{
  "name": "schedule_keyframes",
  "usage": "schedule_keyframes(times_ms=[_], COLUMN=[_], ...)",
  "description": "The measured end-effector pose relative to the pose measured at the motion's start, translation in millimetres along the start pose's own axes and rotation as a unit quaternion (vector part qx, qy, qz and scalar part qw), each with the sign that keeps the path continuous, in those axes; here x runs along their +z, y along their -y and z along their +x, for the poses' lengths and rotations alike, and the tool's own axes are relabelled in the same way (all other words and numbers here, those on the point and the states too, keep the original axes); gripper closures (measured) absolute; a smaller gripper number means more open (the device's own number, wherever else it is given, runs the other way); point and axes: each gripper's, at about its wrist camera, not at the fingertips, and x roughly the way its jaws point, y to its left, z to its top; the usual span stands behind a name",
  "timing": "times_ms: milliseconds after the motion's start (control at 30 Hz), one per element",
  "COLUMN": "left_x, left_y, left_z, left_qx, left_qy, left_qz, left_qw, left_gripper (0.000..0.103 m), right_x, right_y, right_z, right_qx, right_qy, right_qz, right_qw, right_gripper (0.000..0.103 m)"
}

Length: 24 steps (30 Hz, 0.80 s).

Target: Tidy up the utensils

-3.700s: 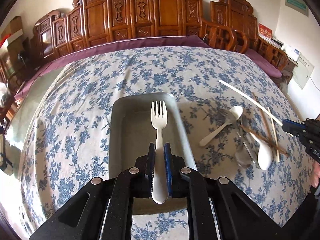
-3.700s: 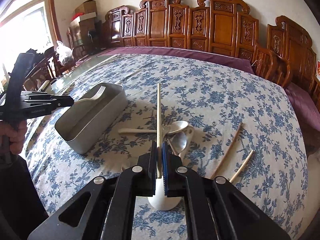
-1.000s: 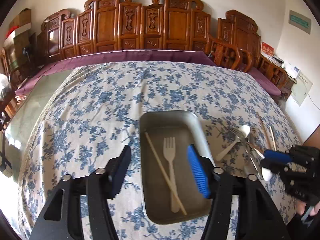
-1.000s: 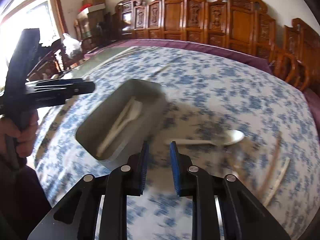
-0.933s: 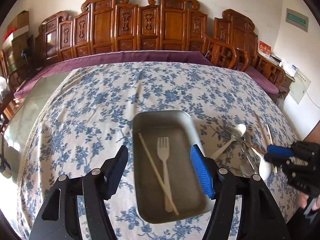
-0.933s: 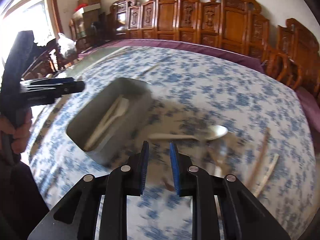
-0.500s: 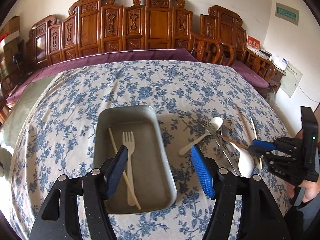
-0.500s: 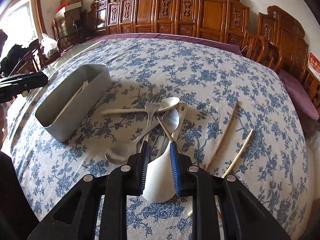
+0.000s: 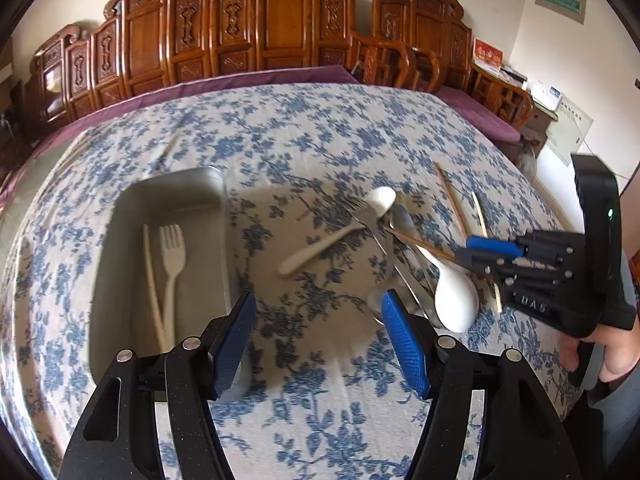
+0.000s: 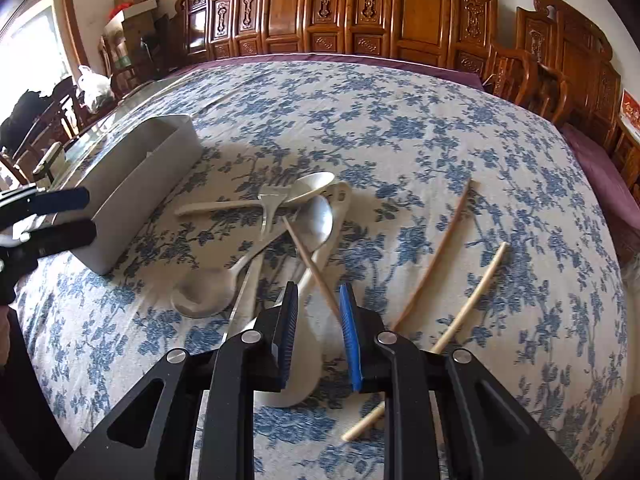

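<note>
Your left gripper (image 9: 318,340) hung above the blue-flowered tablecloth (image 9: 304,136) with its blue pads spread wide and nothing between them, just right of the near end of the grey tray (image 9: 120,216). Your right gripper (image 10: 319,334) stood over the near end of the utensil pile, well right of the tray, its jaws parted only narrowly. Between those jaws ran the end of a brown chopstick (image 10: 310,262), above the bowl of a white ceramic spoon (image 10: 298,384) lying on the cloth; the pads did not press on either.

Inside the tray lay a cream plastic fork (image 9: 172,264), tines toward the far end, and a pale chopstick (image 9: 151,276) leaning against its left side.

Right of the tray, a little farther off, the pile held a metal spoon (image 10: 208,286) with its bowl toward you, a metal fork (image 10: 270,208) crossing a cream plastic spoon (image 10: 256,200), and another metal spoon (image 10: 320,220) beside them. Farther right of the tray, apart from the pile, two more chopsticks lay on the cloth: a darker curved one (image 10: 436,252) and a pale one (image 10: 456,324) beside it.

Beyond the tray, a purple under-cloth (image 9: 256,78) edged the table, and past it stood a row of carved wooden chairs (image 9: 276,20).
</note>
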Motion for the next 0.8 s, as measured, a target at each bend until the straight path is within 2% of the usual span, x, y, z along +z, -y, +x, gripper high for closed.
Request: schedule_keyframes(times_ms=[167,400,500,567,800], left_x=[-2.5,-4.4,-3.4,-3.1,-0.8], left_y=[18.2,26.2,27.6,28.4,31.6], left_z=[24.4,61.1,70.9,77.2,79.6], left_qx=[-0.006,-0.016,-0.020,-0.022,-0.027], left_qy=[-0.026,-0.068,-0.074,-0.082,-0.078], left_qz=[0.001,-0.023,-0.034,-0.039,-0.052], left_qw=[0.9996,0.9973,0.9965,0.9956,0.9952], left_gripper=[0.041,0.048,0.049,0.056,0.065], right_x=[-0.9,-3.0,-4.7,-5.5,-6.9], right_y=[15.3,34.9,45.3,54.3,74.4], right_z=[-4.4,-10.8,-15.9,-19.3,-29.0], right_qx=[-0.035,-0.033,-0.034,-0.036,-0.047], right_qy=[0.000,0.002,0.004,0.005,0.014], right_qz=[-0.011,0.001,0.013,0.025,0.053], right_qw=[0.999,0.999,0.999,0.999,0.997], right_gripper=[0.079,0.079,0.079,0.079,0.079])
